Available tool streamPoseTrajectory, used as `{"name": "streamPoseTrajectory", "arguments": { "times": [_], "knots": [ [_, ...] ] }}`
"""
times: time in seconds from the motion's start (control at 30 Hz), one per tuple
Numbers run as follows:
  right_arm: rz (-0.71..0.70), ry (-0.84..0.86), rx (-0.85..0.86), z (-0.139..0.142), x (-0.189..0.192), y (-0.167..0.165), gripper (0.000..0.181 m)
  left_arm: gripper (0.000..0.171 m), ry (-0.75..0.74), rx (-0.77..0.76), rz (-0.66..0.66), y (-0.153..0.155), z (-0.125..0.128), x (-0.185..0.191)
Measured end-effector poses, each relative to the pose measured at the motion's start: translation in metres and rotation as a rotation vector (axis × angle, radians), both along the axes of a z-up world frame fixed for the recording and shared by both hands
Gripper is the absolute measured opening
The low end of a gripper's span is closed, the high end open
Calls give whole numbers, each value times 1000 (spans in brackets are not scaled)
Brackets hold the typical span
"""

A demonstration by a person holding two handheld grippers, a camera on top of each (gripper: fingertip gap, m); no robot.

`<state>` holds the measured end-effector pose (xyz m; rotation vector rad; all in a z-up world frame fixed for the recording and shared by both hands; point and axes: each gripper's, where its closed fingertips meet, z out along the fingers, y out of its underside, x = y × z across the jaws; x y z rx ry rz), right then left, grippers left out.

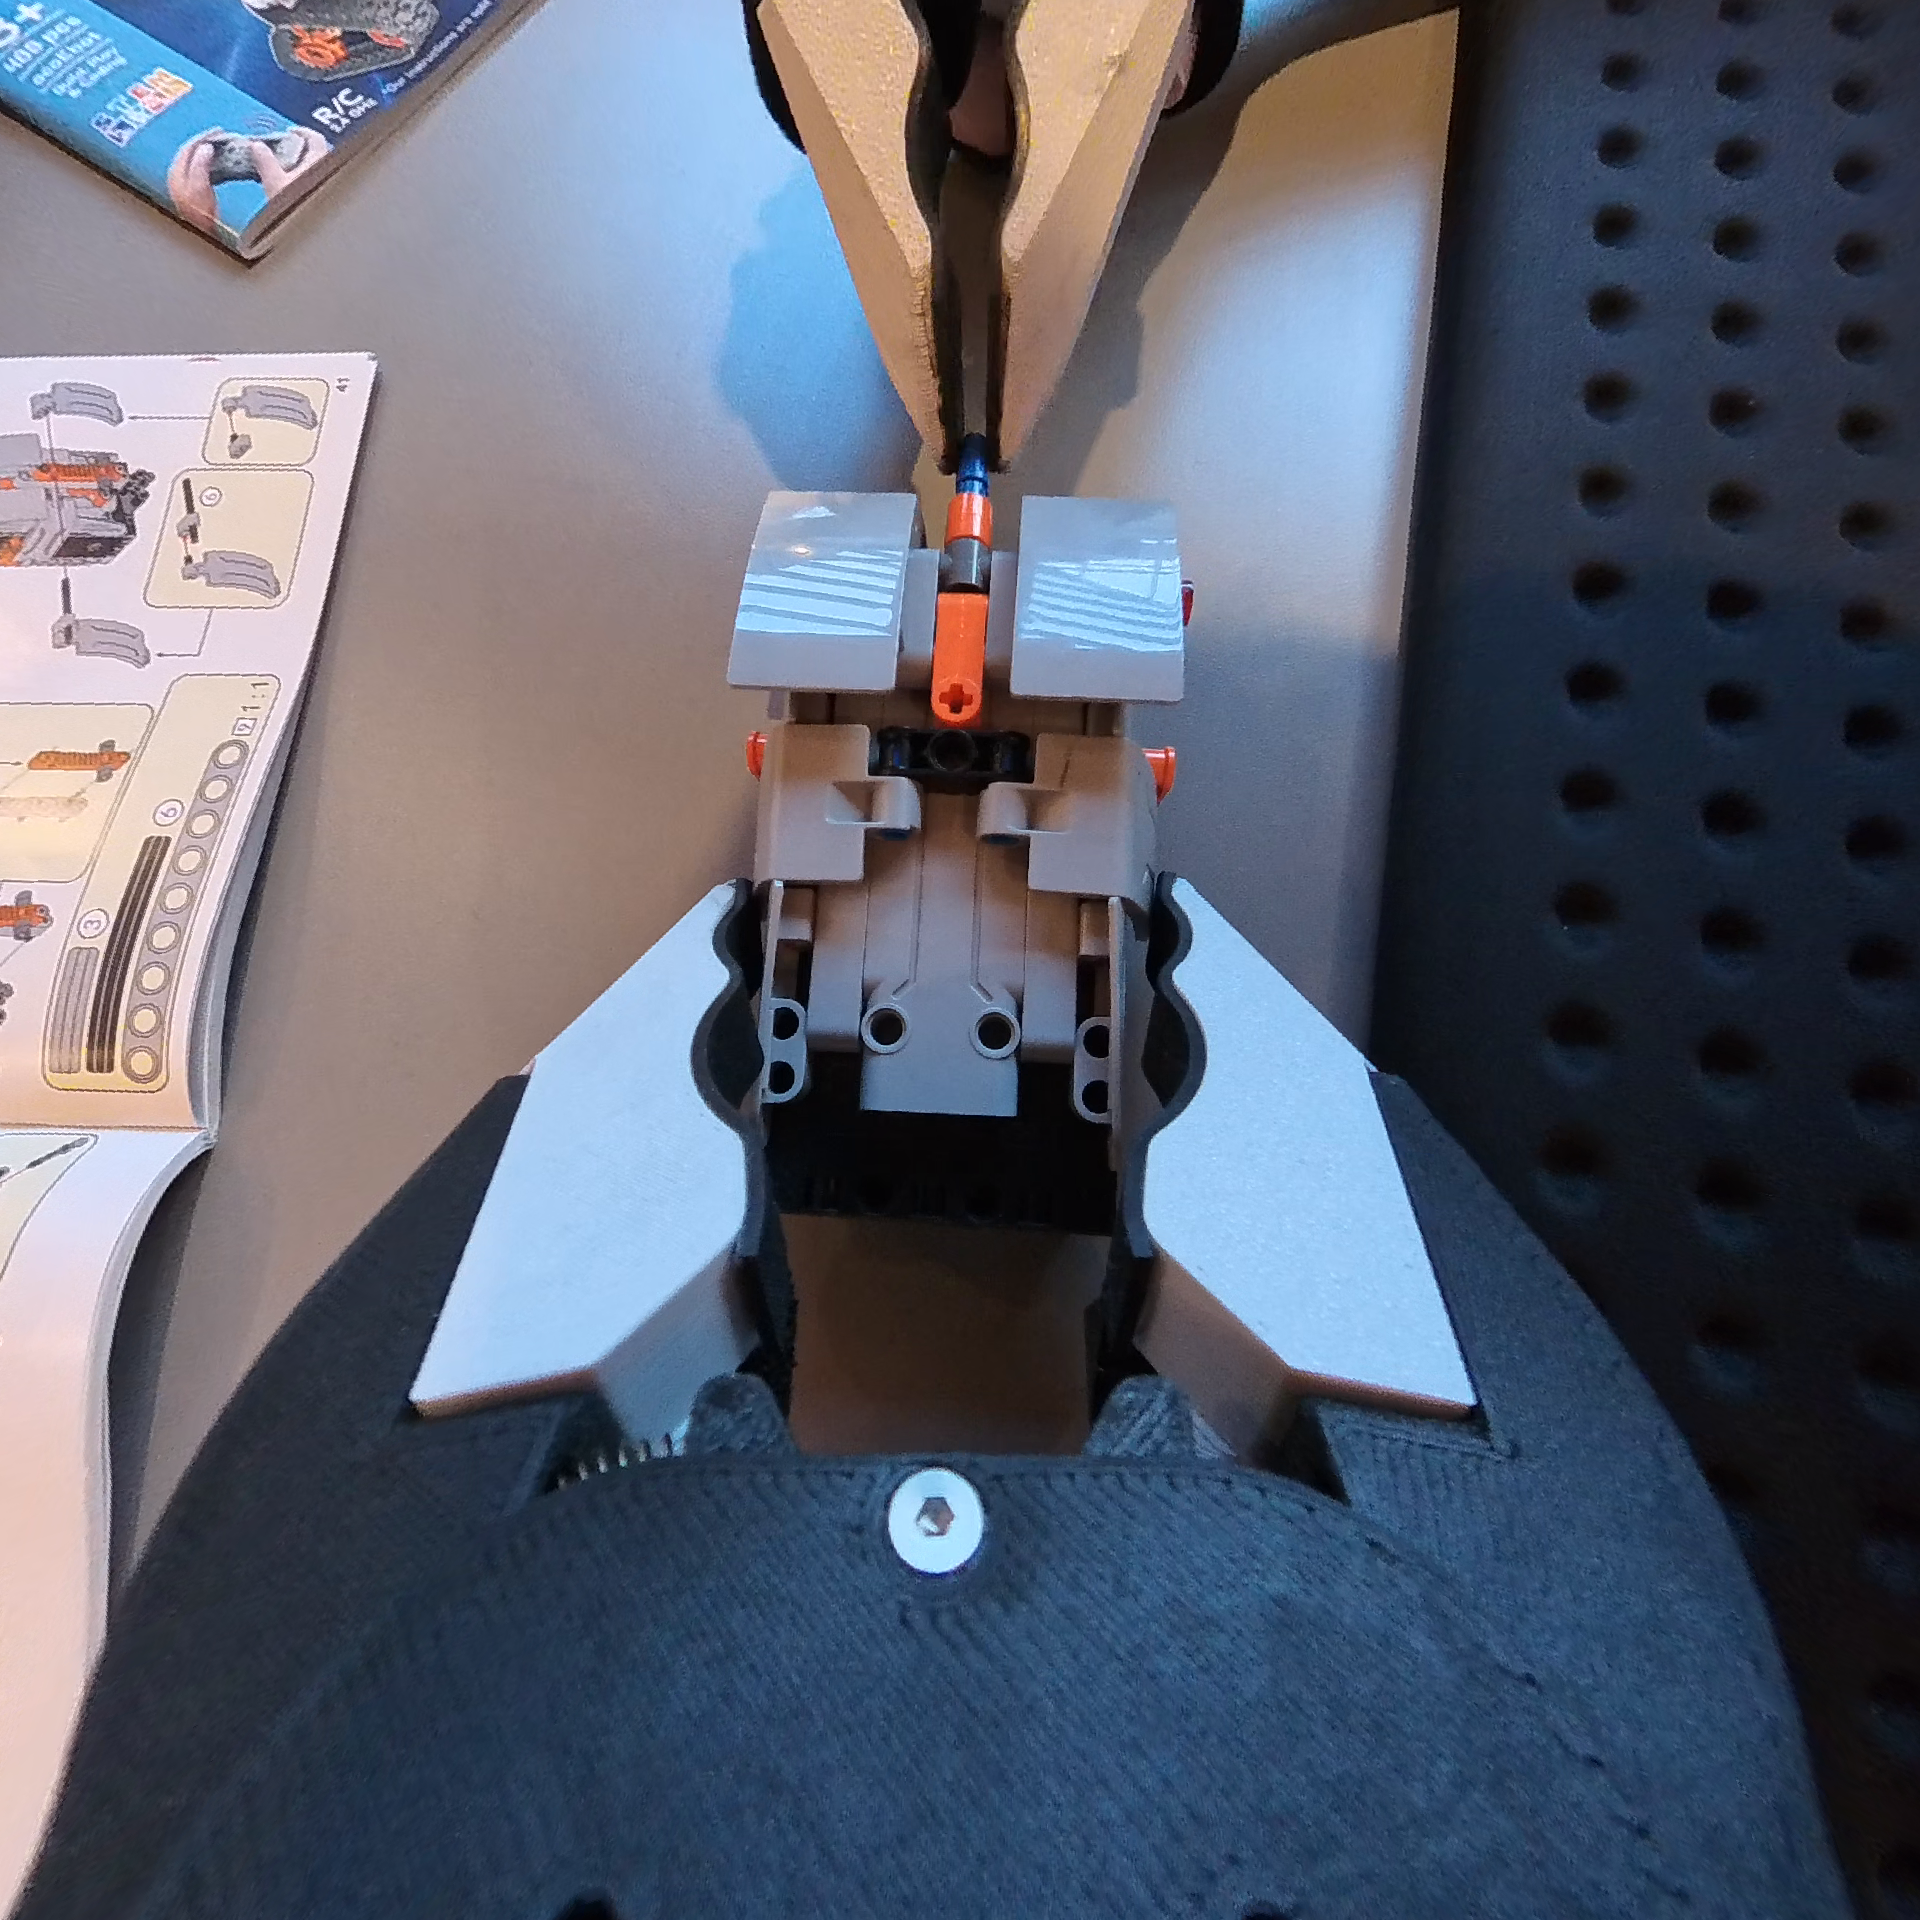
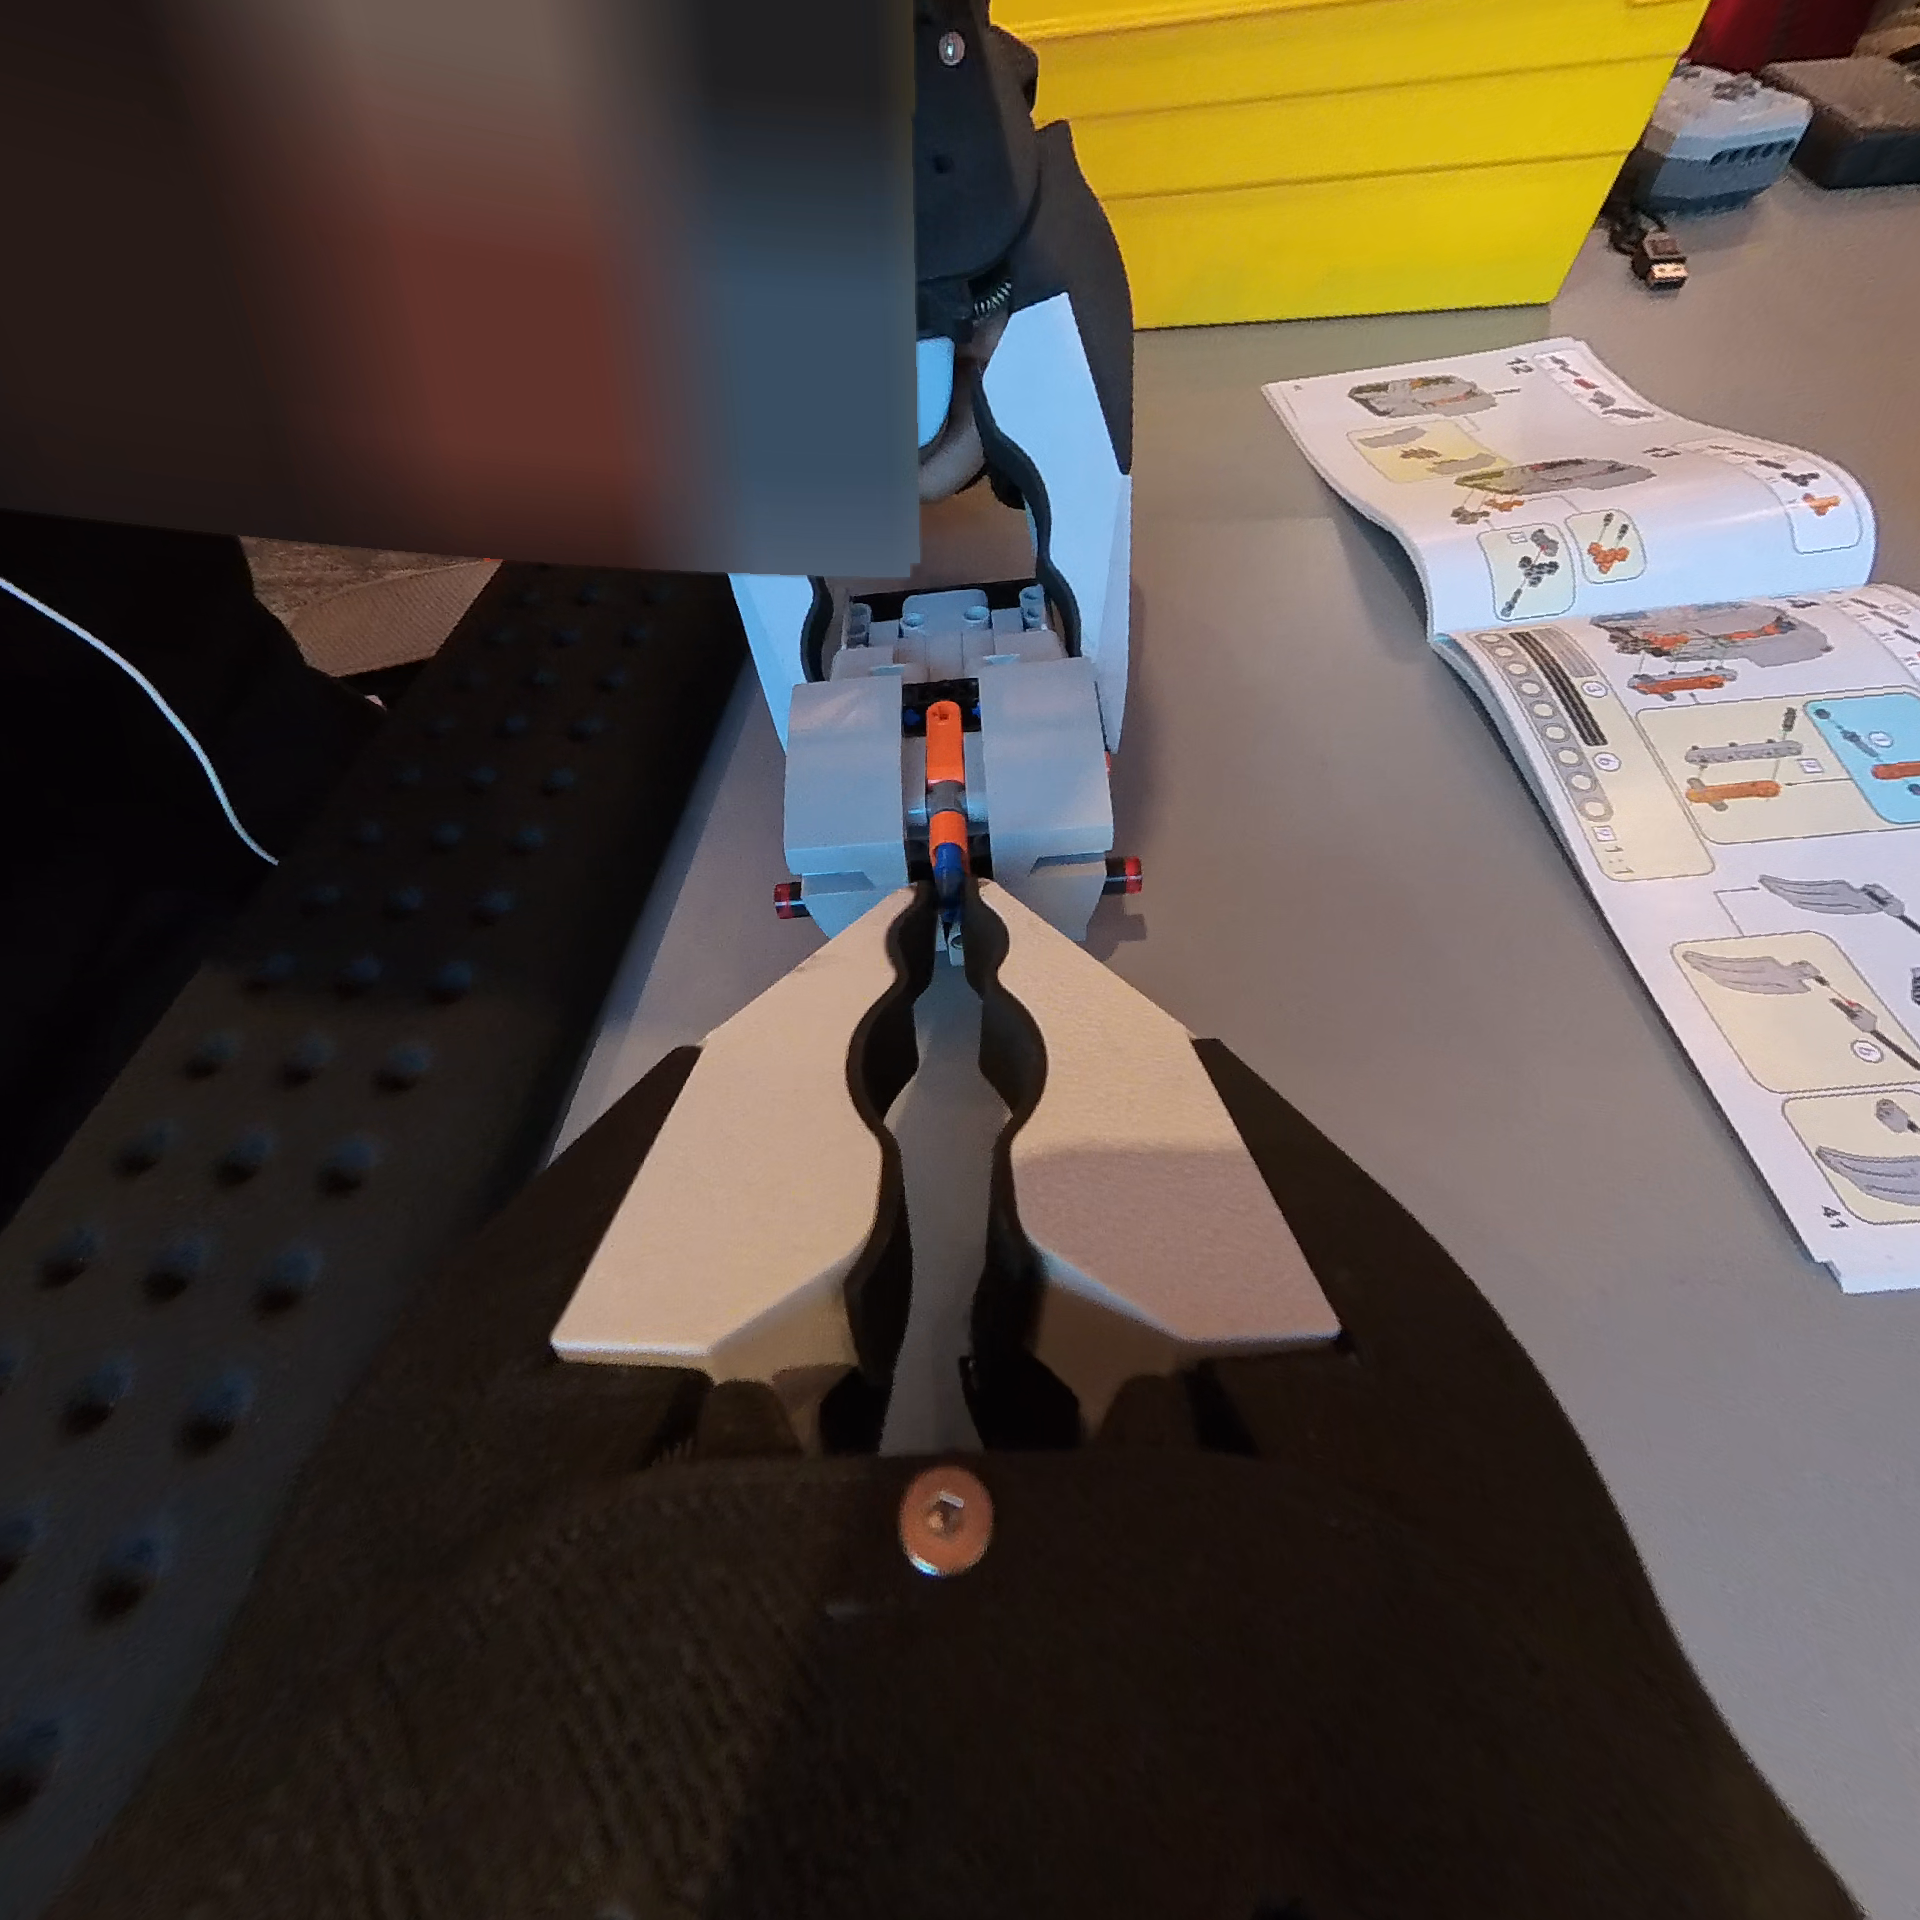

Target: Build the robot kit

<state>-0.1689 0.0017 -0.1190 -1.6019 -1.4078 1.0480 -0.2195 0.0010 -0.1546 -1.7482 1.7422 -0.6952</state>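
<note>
A grey brick model (image 1: 940, 925) with orange connectors (image 1: 958, 644) lies on the grey table. My left gripper (image 1: 951, 935) is shut on the model's rear body, one finger on each side. My right gripper (image 2: 948, 904) faces it from the far end and is shut on a small blue pin (image 2: 948, 868). The pin sticks out of the orange and grey stack between the model's two curved grey panels (image 2: 842, 769). In the left wrist view the right gripper (image 1: 968, 457) comes down from the top with the blue pin (image 1: 971, 476) at its tips. In the right wrist view the left gripper (image 2: 935, 644) holds the model's far end.
An open instruction booklet (image 1: 156, 727) (image 2: 1662, 779) lies beside the model. A blue booklet (image 1: 208, 94) lies farther off. A black perforated mat (image 1: 1714, 727) (image 2: 312, 935) runs along the other side. A yellow bin (image 2: 1351, 156), a grey device (image 2: 1714, 135) and a cable plug (image 2: 1662, 268) stand behind. The grippers' ends are close to 7 cm from one another.
</note>
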Motion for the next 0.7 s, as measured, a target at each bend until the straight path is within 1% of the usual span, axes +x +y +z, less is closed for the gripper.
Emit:
{"name": "streamPoseTrajectory", "arguments": {
  "times": [0.17, 0.7],
  "knots": [
    [-8, 5, -17, 1, 0, 0, 2, 72, -14, -1, 5, 0, 0, 0],
    [0, 5, -18, 1, -3, -1, 1, 72, 10, 1, 2, 0, -1, 0]
  ]
}}
